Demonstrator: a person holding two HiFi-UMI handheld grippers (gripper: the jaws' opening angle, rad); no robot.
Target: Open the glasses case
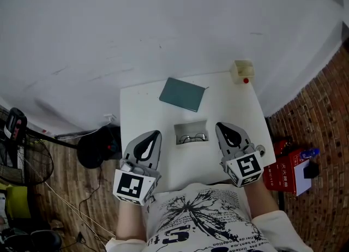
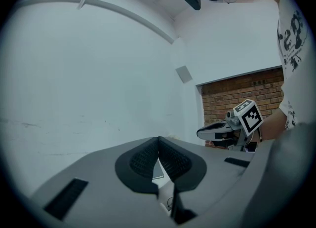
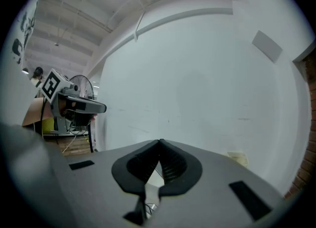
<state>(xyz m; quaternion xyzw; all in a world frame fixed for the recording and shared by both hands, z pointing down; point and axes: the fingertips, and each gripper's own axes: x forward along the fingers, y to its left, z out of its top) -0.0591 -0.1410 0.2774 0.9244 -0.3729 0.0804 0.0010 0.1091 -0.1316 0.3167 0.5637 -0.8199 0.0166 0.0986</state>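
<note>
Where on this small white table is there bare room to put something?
Free: the white table's left strip, between the flat teal rectangular case and the left gripper; and the right side, between the small cream box and the right gripper. Crowded: the near middle, pale glasses holder between both grippers.

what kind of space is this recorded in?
Probably a makeshift recording corner in a lab or workshop: a small white table against a bare white wall, loose cables on the wood floor, a red box beside the table.
</note>
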